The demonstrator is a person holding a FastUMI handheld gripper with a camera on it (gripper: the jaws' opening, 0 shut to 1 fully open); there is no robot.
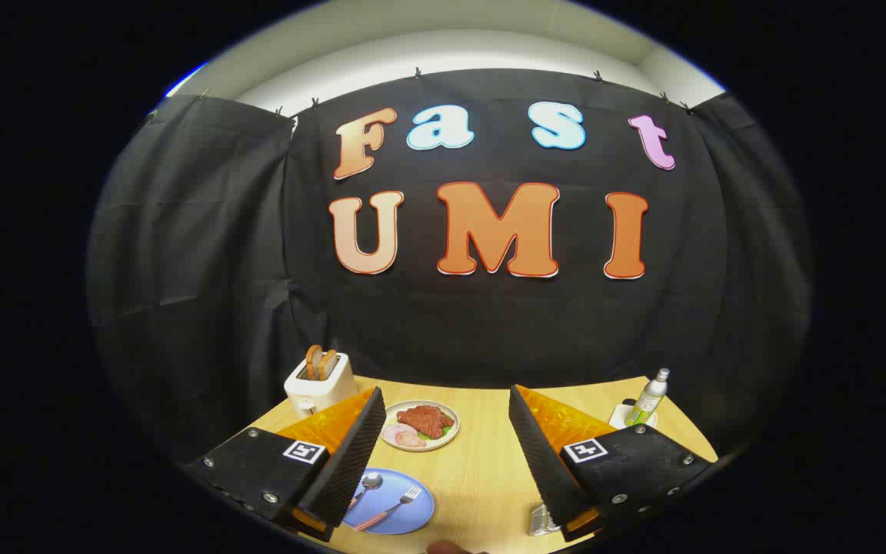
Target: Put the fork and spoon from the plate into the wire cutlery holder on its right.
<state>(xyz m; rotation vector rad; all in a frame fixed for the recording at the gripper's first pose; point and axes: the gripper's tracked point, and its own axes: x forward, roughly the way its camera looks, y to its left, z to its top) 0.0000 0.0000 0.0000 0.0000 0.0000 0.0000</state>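
The gripper is held above the table with its fingers spread wide and nothing between them. A blue plate lies just right of the left finger, near the table's near edge. On it the spoon and fork are laid side by side. Part of the wire holder is seen beside the right finger. Farther off, a food plate, a toaster and a bottle are set.
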